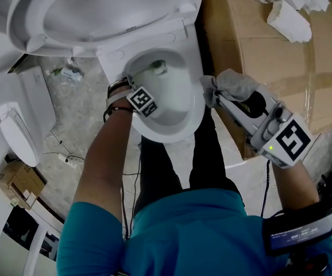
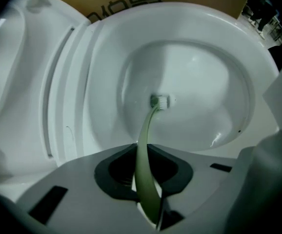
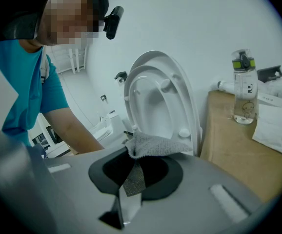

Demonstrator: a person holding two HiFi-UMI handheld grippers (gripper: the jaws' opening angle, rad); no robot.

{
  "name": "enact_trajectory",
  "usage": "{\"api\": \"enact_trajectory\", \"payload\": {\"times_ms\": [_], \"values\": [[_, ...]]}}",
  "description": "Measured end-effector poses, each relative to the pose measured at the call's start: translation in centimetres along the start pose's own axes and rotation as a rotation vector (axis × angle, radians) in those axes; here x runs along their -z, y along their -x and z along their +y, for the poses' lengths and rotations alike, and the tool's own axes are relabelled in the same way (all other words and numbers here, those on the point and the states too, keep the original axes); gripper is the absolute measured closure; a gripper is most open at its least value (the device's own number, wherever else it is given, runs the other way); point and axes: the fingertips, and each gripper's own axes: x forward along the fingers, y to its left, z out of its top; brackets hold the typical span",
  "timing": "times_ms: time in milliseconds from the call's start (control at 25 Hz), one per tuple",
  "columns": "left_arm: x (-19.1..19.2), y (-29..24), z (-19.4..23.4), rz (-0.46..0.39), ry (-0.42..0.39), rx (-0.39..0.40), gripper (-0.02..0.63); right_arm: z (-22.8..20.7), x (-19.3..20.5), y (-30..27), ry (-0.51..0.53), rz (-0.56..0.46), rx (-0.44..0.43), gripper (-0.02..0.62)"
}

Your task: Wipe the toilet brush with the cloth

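Observation:
A pale green toilet brush point(image 2: 144, 145) runs from my left gripper point(image 2: 143, 155) down into the white toilet bowl point(image 2: 204, 82). Its small bristled head point(image 2: 159, 101) sits near the bottom of the bowl. The left jaws are shut on the handle. In the head view, the left gripper point(image 1: 149, 91) points steeply down over the bowl rim point(image 1: 197, 105), and the brush head point(image 1: 159, 68) shows inside. My right gripper point(image 1: 226, 95) is beside the bowl's right edge, shut on a grey cloth point(image 1: 230, 85). The cloth point(image 3: 155, 145) bunches over the jaws of the right gripper point(image 3: 135, 167).
The toilet lid and seat point(image 3: 160, 96) stand raised. A cardboard box point(image 1: 269, 50) right of the toilet carries a water bottle point(image 3: 242, 87) and white paper point(image 1: 289, 22). On the floor at left lie another toilet seat point(image 1: 16, 131), a small carton point(image 1: 19, 183) and cables.

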Motion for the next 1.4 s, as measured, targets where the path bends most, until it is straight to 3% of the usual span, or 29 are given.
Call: {"api": "enact_trajectory", "payload": {"times_ms": [120,320,760,920,1400], "values": [[-0.1,1.7,0.7,-0.071,0.025,-0.001,0.545,0.4,-0.2,-0.1,0.003,0.002,-0.004,0.557],[0.5,4.6,-0.2,-0.146,-0.02,0.022,0.546,0.7,-1.3,0.0,0.016,-0.006,-0.002,0.557],[3.9,15.0,4.4,-0.312,0.267,-0.014,0.547,3.7,-6.1,1.0,0.054,-0.005,0.009,0.557],[4.7,19.6,5.9,-0.36,0.311,-0.009,0.548,5.3,-8.8,2.1,0.083,-0.021,0.022,0.557],[11.2,37.4,12.0,-0.472,0.456,-0.152,0.548,10.0,-18.8,8.1,0.197,-0.069,0.063,0.557]]}}
